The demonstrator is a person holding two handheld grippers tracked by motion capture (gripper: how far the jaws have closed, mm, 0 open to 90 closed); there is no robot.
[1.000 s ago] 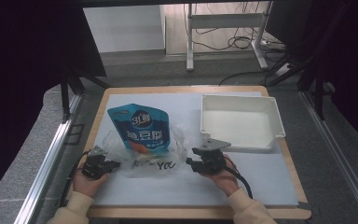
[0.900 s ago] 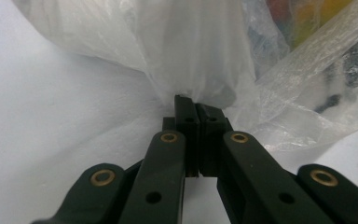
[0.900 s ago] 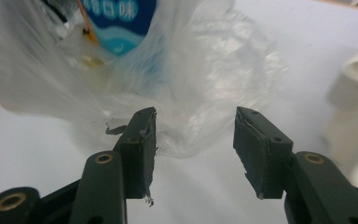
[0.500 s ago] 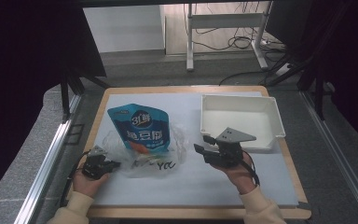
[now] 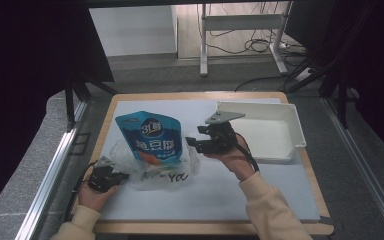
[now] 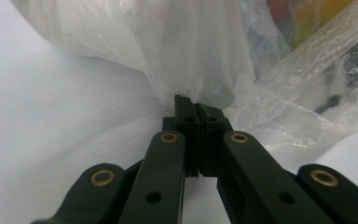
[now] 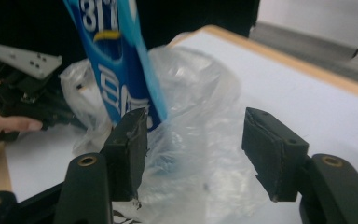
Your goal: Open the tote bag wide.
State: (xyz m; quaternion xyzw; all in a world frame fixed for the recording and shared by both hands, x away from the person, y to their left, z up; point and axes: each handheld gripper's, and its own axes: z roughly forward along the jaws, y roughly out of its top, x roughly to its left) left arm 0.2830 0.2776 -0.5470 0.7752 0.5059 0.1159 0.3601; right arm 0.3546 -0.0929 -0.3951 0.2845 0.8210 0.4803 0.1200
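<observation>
Since the earlier frames the right gripper (image 5: 196,142) has lifted off the table and swung toward the blue pouch, its jaws having just been opening; they now stand spread, with nothing pressed between the pads, though the clear plastic bag (image 7: 200,140) lies beyond the gap. The left gripper (image 5: 122,176) has kept its place, jaws pressed together and pinching a fold of that plastic bag (image 6: 200,70) at its left edge.

The bag lies crumpled on the white mat (image 5: 260,190) in the middle of the table, and the blue pouch (image 5: 151,137) sits partly inside it, its top sticking out toward the far side. In the right gripper view the pouch is cut off at the top, so its lettering reads only in part. Dark writing on the bag near its front edge is too crinkled to make out. Coloured shapes behind the film in the left gripper view are blurred.

A white tray (image 5: 290,117) rests to the right, just behind the right gripper, which hides the tray's near left corner. The wooden table (image 5: 325,200) frames the mat.
</observation>
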